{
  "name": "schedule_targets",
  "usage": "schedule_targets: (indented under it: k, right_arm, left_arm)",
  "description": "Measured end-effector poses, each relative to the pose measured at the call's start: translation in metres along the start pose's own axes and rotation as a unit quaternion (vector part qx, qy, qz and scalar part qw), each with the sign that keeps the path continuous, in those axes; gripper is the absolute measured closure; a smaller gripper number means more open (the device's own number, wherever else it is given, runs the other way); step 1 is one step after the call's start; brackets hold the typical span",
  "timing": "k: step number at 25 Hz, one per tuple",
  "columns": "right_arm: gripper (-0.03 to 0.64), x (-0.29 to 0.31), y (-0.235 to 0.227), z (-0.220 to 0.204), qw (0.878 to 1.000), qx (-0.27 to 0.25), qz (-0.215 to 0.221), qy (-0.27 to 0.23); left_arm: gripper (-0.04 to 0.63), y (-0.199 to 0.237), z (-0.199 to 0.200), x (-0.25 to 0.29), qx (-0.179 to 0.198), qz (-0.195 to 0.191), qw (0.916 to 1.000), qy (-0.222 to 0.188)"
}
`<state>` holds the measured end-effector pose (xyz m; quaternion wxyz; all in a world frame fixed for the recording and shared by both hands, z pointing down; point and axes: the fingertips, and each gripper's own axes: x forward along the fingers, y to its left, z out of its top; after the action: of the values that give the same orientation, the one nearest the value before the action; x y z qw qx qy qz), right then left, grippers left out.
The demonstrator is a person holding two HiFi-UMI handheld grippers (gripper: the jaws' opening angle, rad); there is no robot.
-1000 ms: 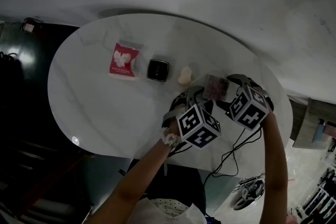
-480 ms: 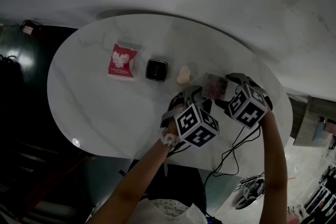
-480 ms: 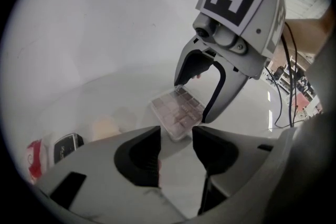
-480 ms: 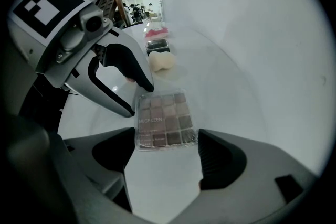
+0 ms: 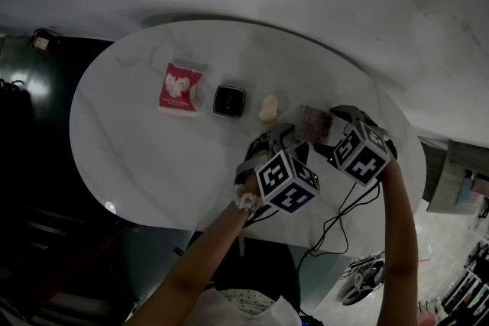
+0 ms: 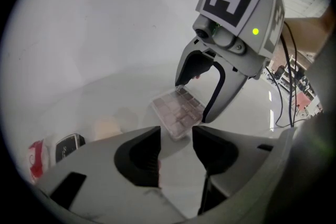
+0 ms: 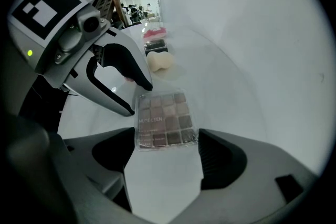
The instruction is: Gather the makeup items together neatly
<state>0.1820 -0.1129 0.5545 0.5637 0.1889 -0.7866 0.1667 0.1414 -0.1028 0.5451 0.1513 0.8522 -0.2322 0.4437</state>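
The right tool [image 7: 165, 147] is hanging with its jaws spread wide and clenching nothing. They are straddling the near end of a clear, flat eyeshadow palette [image 7: 164, 120] with brown and pink pans, which is lying on the white marble oval desk [image 5: 153, 156]. The left tool [image 6: 176, 138] is coming in from the opposite side, also released and empty, with its tips pointing at the palette's far end and a gap of bare desk showing between them. Just beyond the palette a pale beige sponge [image 5: 268, 109] is sitting, then a small black square compact [image 5: 230, 101], then a red packet [image 5: 177, 88] with a white pattern. These three are already forming a short row across the middle of the desk, though they are not touching one another. To my eye the job is well along but not finished: the palette is lying near the sponge but off the line of the row, so it looks like the last piece waiting to be slid or lifted in. The row itself may also want closing up. From above, the tools' marker cubes are covering part of the palette, and the dim light is making its edges hard to follow. I cannot tell whether either right jaw is actually touching the palette's sides, and the lettering on its lid is too soft to read with confidence.
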Motion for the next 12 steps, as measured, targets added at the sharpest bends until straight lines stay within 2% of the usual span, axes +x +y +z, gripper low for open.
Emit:
schedule_targets:
  k: [12]
  right_arm:
    - [0.192, -0.0021, -0.0031, -0.0006, 1.0, 0.013, -0.018, -0.009]
  left_arm:
    - [0.371, -0.0008, 0.0067, 0.0002, 0.004, -0.001, 0.9999, -0.013]
